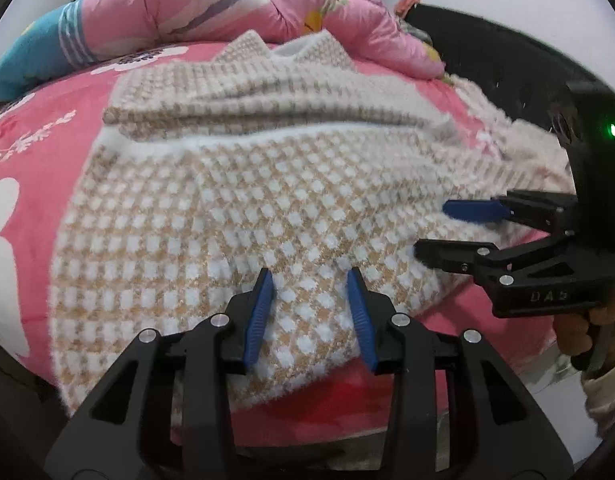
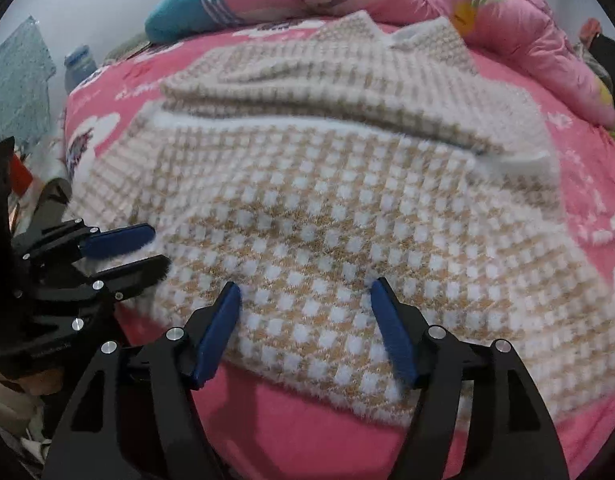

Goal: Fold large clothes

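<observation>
A fuzzy beige-and-white checked garment (image 1: pixel 227 200) (image 2: pixel 327 220) lies spread on a pink bed sheet (image 1: pixel 47 140) (image 2: pixel 287 420). Its far part is folded over into a thick band, with a collar peaking at the back. My left gripper (image 1: pixel 310 280) stands open over the garment's near hem. The cloth lies between the blue pads, which do not press on it. My right gripper (image 2: pixel 305 288) is open wider, straddling the near hem further right. Each gripper shows in the other's view: the right gripper (image 1: pixel 431 228) at the garment's right edge, the left gripper (image 2: pixel 160 248) at its left edge.
A pink patterned quilt (image 1: pixel 187 12) (image 2: pixel 487 8) with a teal end (image 1: pixel 31 52) is bunched along the bed's far side. A hand (image 1: pixel 575 328) holds the right gripper's handle. Beyond the bed's left edge hang a blue towel (image 2: pixel 15 80) and stands a bottle (image 2: pixel 79 64).
</observation>
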Action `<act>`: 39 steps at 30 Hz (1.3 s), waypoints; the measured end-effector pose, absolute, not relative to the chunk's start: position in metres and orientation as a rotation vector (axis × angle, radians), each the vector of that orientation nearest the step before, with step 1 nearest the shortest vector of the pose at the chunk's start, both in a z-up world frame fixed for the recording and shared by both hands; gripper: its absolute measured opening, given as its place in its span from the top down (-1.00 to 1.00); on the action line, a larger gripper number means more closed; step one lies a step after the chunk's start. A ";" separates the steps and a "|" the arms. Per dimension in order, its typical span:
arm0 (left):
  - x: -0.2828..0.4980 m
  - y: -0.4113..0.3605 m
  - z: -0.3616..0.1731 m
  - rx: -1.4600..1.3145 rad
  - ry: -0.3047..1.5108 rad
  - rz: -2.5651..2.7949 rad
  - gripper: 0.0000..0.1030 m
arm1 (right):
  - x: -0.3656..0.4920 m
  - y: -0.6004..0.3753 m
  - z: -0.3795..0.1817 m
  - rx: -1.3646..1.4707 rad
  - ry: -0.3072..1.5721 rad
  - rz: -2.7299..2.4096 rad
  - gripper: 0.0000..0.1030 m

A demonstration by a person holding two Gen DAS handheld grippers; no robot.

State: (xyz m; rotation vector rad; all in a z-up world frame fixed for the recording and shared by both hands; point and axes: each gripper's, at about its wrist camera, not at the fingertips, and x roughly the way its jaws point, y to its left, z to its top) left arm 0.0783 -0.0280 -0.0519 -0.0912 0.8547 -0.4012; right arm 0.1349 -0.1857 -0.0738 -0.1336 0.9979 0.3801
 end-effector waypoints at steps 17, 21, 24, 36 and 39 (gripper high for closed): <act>0.074 -0.015 -0.048 -0.050 0.823 -0.260 -0.20 | 0.128 -0.233 -0.075 -0.125 0.950 0.181 -0.36; 0.082 -0.011 -0.067 -0.069 0.853 -0.255 -0.24 | 0.138 -0.250 -0.094 -0.016 1.010 0.217 -0.44; 0.078 -0.004 -0.051 -0.106 0.847 -0.268 -0.27 | 0.131 -0.259 -0.061 0.008 0.960 0.208 -0.44; 0.077 0.021 -0.041 -0.136 0.813 -0.172 -0.56 | 0.132 -0.271 -0.053 0.035 0.959 0.152 -0.47; 0.080 0.019 -0.024 -0.139 0.769 -0.178 -0.62 | 0.134 -0.247 -0.030 -0.002 0.884 0.209 -0.48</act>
